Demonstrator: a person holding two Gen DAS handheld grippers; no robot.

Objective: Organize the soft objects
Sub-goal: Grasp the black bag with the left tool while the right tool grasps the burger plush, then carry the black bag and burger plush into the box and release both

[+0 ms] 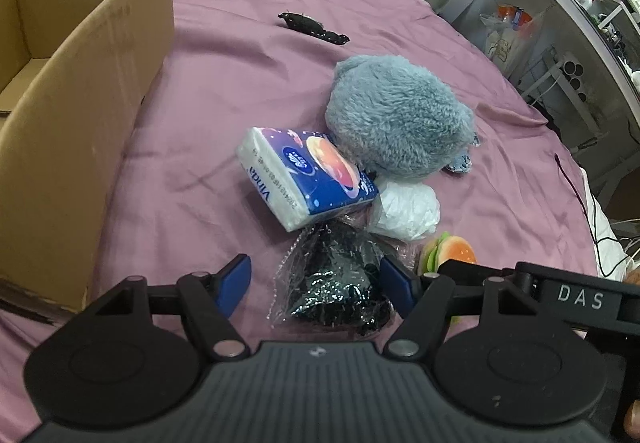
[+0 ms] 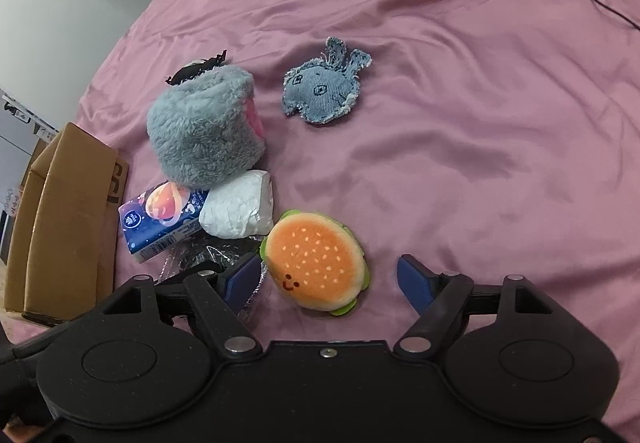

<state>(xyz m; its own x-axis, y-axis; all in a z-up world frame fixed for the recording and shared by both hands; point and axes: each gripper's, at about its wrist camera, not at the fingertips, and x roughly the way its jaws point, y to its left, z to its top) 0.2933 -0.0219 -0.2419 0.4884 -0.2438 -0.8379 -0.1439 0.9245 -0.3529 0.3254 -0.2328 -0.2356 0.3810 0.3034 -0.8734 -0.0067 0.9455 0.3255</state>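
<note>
Purple sheet [image 2: 460, 163]: spread jaws straddle burger plush [image 2: 316, 263], black bag [image 1: 340, 283]; box [image 1: 80, 103] beside.

The tissue pack [image 1: 304, 179] says "Vinda" on its white side, and the black gripper part [image 1: 580, 299] beside it says "DAS".

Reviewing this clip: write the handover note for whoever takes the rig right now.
Left gripper: open, straddling the black item in a clear bag, not gripping.
Right gripper: open around the burger plush, pads clear of it.
Tissue pack, grey plush, white wrapped bundle and denim bunny lie on the purple cloth.
Cardboard box: nothing visible inside.
Left: everything.
</note>
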